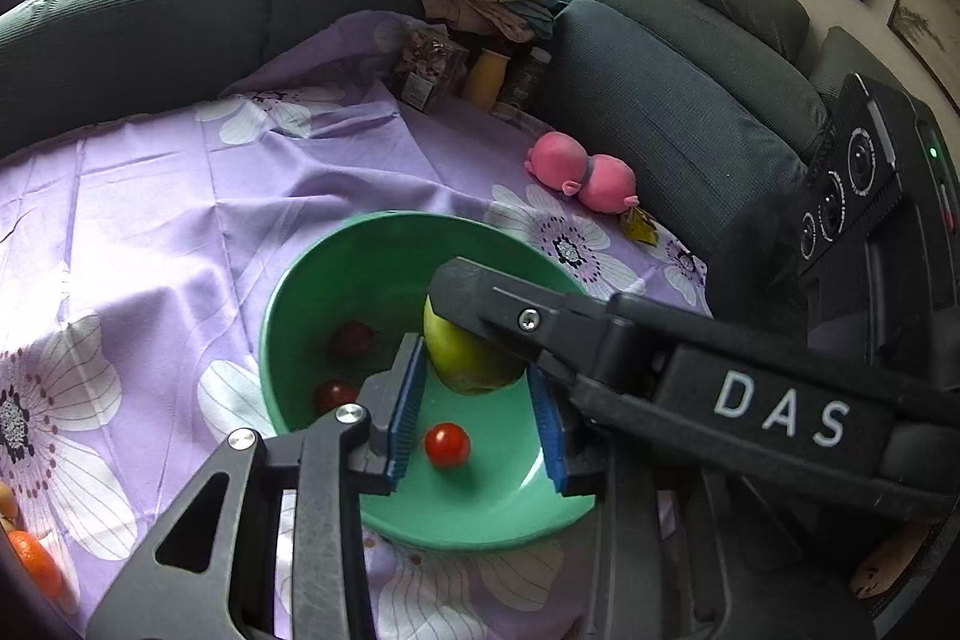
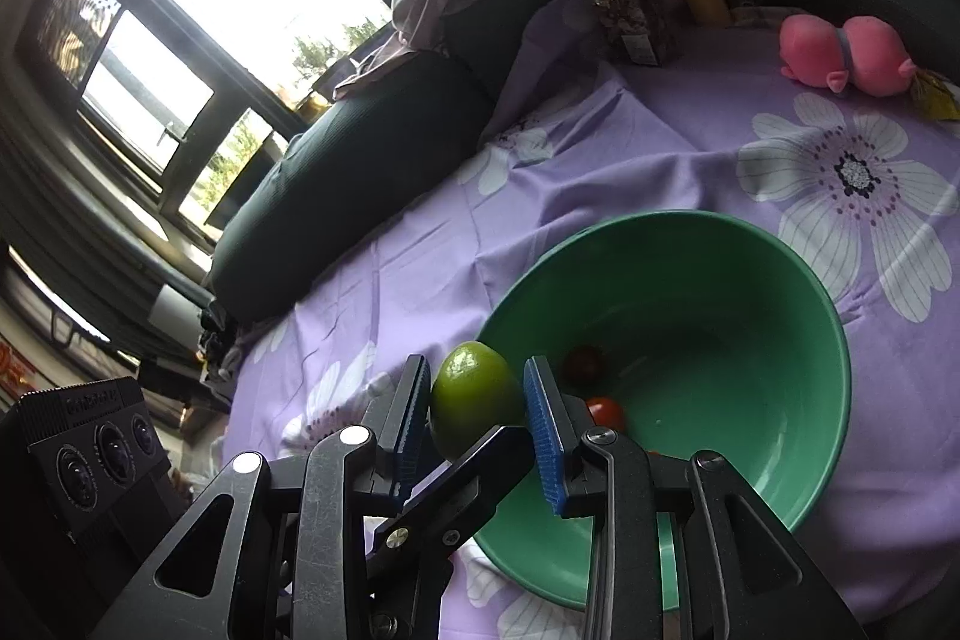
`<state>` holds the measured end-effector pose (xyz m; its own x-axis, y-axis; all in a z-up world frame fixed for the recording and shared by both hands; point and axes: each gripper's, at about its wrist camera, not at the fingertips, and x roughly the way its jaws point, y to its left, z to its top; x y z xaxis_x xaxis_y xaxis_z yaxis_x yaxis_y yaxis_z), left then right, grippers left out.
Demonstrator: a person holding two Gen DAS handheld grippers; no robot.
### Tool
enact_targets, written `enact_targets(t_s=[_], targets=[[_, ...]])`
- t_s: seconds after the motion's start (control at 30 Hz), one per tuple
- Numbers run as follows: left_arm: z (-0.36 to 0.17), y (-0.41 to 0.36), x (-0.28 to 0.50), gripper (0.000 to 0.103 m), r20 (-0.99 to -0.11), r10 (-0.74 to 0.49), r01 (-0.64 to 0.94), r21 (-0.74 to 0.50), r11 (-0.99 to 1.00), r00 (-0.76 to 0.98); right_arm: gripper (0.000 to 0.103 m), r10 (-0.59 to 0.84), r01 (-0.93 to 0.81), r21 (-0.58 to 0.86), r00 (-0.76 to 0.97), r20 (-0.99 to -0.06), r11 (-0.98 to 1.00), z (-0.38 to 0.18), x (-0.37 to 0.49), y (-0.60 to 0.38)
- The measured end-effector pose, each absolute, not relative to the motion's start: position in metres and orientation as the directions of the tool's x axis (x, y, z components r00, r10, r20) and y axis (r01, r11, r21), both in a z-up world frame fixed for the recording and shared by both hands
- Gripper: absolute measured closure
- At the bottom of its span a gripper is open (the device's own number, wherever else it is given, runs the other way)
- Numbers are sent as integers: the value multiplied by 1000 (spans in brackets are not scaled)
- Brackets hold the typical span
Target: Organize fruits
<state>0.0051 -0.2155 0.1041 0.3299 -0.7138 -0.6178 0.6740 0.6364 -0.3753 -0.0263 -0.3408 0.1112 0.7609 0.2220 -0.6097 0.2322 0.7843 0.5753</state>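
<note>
A green round fruit [image 1: 465, 367] hangs over the green bowl [image 1: 372, 220], and both grippers grip it at once. In the left wrist view my left gripper [image 1: 474, 361] presses its blue pad tips on the fruit's sides, while one black finger [image 1: 480, 295] of the right gripper lies across the top. In the right wrist view the fruit [image 2: 474, 400] sits squarely between the pads of my right gripper [image 2: 477, 370], over the near rim of the bowl [image 2: 660, 217]. A finger [image 2: 474, 466] of the left gripper crosses beneath it. Three small red tomatoes [image 1: 447, 445] lie in the bowl.
The bowl stands on a purple flowered cloth [image 1: 180, 196]. A pink plush toy [image 1: 582, 172], a yellow bottle [image 1: 483, 82] and a packet [image 1: 426, 67] lie at the far side. A dark sofa [image 1: 672, 100] with piled clothes surrounds the cloth. An orange [image 1: 36, 559] shows at the left edge.
</note>
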Motion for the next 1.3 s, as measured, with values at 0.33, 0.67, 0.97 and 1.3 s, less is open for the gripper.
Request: enact_targets(t_s=[0.33,0.67,0.97,1.3], targets=[[84,-244,7,69,-637,-741,689,-442,575,211,69,151,356,521,697,-701,776,95,-34,-368],[75,-246,8,69,-632,-756,665,-493,561,169,68,126,387,484,665,-736,784,89,-32,-368],[81,-224,0,63,-632,-744,645,-479,595,217,69,95,400,479,682,-725,781,95,-35,-368],[125,-103,1,49,-632,-523,419,-323,849,572,63,77,309,476,770,-633,823,120,-30,-343]])
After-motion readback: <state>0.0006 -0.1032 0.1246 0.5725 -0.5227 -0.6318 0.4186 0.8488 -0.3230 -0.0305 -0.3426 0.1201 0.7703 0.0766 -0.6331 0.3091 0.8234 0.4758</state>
